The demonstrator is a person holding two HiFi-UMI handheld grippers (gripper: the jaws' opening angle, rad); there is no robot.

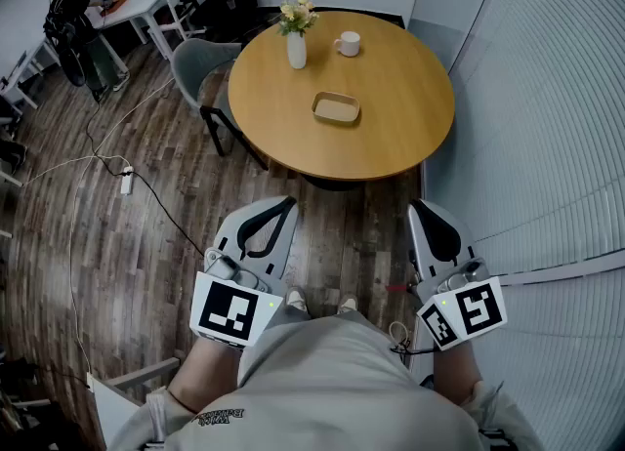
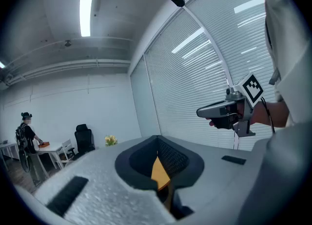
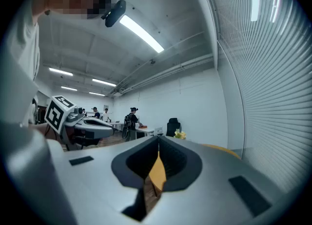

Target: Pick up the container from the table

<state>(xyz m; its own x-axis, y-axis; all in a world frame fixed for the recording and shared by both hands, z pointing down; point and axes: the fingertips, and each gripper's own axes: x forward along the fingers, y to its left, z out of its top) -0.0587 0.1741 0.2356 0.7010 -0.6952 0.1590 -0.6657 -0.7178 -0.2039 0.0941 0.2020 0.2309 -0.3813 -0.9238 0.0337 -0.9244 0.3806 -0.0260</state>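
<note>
Head view: the shallow tan container (image 1: 335,107) lies mid-way on the round wooden table (image 1: 415,142), long axis left-right, well beyond and roughly between left gripper (image 1: 285,207) and right gripper (image 1: 418,209), both closed empty, neither clearly nearer.

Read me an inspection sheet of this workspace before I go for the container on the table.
Surface: round wooden table, seen whole in the head view.
Job's things: shallow tan rectangular container, flat near the table's middle, untouched, nothing seen inside.
Clutter: white vase of flowers and white mug at the far side, apart from the container.
Grippers: left hand-held gripper and right hand-held gripper both shut and empty, short of the table.
Cables: dark and white cables with a white power strip on the wooden floor, left.
Surroundings: grey chair at the table's left; slatted blinds right; a person far left.
</note>
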